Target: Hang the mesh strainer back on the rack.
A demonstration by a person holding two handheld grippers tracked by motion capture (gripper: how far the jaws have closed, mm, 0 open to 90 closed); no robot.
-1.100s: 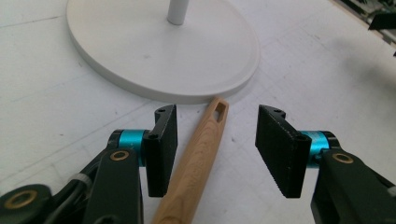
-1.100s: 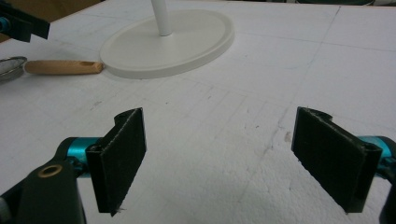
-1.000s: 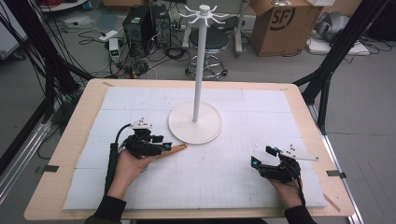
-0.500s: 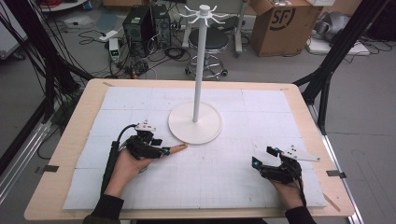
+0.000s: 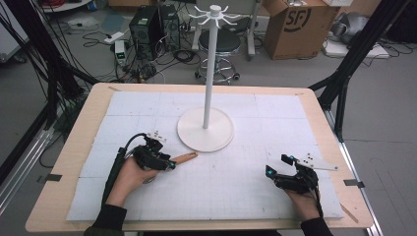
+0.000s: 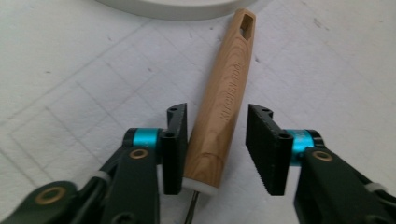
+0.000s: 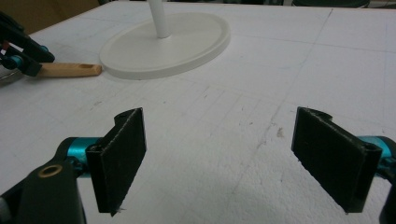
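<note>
My left gripper (image 6: 217,147) has its jaws closing around the wooden handle (image 6: 224,100), right pad not touching; stand (image 5: 205,129) at 1 o'clock. Right gripper (image 7: 231,161) open, holding nothing.

There is one counter (image 5: 74,147) with one white mat (image 5: 275,132) on it. On the mat stands one white stand (image 5: 205,129). It has one round foot and one tall pole.

One wooden handle (image 5: 184,157) lies on the mat, with one hole at its far end.

There are two tongs, the left tongs (image 5: 169,164) and the right tongs (image 5: 277,165). Each has two black jaws, so that makes four jaws. There are two hands, one behind each pair of tongs.

On the floor behind the counter I count one brown box (image 5: 295,24), one black stool (image 5: 219,46) and one black computer box (image 5: 145,27).
</note>
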